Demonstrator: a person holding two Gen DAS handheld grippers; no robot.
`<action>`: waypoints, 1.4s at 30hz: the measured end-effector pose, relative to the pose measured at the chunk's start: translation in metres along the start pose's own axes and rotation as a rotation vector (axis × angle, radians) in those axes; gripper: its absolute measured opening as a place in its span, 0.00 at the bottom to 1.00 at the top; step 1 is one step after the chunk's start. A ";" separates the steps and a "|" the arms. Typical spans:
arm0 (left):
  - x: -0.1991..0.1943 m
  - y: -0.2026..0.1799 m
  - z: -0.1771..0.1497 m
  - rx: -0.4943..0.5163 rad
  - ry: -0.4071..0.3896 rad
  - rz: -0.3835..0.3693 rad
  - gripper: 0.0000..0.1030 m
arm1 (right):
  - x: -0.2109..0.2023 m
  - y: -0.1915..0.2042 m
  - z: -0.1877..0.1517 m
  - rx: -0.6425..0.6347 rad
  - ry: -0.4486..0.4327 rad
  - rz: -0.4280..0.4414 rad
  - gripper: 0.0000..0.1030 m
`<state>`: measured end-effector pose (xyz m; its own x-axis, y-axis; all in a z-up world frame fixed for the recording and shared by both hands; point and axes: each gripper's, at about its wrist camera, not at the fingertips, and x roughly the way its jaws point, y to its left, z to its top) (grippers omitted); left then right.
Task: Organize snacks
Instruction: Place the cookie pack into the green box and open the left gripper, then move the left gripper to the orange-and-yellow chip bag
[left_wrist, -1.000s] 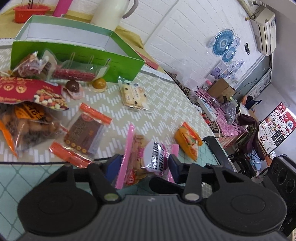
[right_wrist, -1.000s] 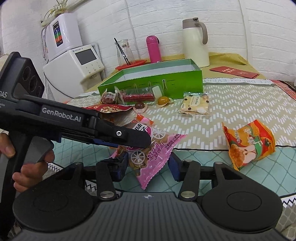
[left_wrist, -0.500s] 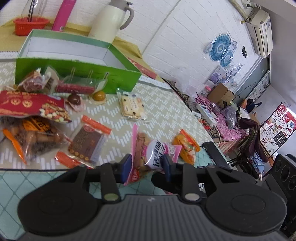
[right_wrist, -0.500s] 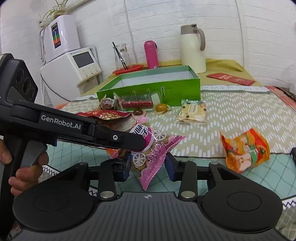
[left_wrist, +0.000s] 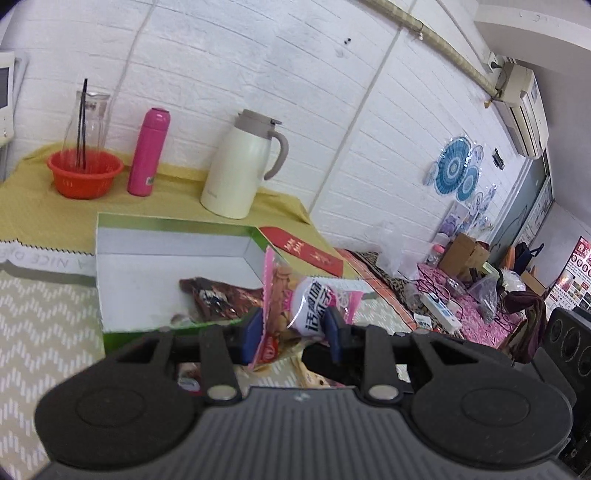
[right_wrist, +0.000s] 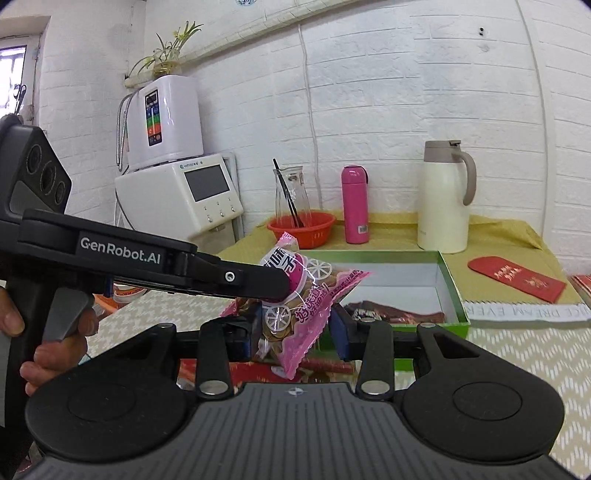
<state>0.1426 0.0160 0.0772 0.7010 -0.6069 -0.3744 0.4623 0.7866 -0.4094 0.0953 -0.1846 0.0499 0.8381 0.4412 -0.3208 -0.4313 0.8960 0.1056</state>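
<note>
Pink snack bag (right_wrist: 295, 306) clamped by both left gripper (left_wrist: 291, 328) and right gripper (right_wrist: 297, 325), long axis tilted, just short of green box (right_wrist: 452, 288)

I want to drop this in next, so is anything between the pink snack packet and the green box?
Nothing visible blocks it. The pink snack packet, pinched by both grippers, hangs just before the green box, whose top is open; only a dark red packet lies inside.

I count one pink snack bag (right_wrist: 295, 306), one green box (right_wrist: 448, 280) holding one dark packet (right_wrist: 391, 314), one jug (right_wrist: 443, 199), one pink bottle (right_wrist: 355, 205), one red basket (right_wrist: 303, 229), and one red envelope (right_wrist: 517, 282).
</note>
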 end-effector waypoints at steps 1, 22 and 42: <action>0.003 0.007 0.006 -0.008 -0.002 0.005 0.28 | 0.009 -0.001 0.004 -0.004 0.000 0.005 0.67; 0.111 0.111 0.033 -0.080 0.159 0.135 0.28 | 0.155 -0.033 0.002 0.081 0.221 0.047 0.69; 0.042 0.052 0.032 -0.014 -0.029 0.244 0.88 | 0.098 -0.030 0.007 -0.021 0.132 -0.024 1.00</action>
<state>0.2128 0.0351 0.0667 0.8066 -0.3955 -0.4393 0.2698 0.9076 -0.3217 0.1924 -0.1682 0.0220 0.7975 0.4077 -0.4447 -0.4192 0.9046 0.0773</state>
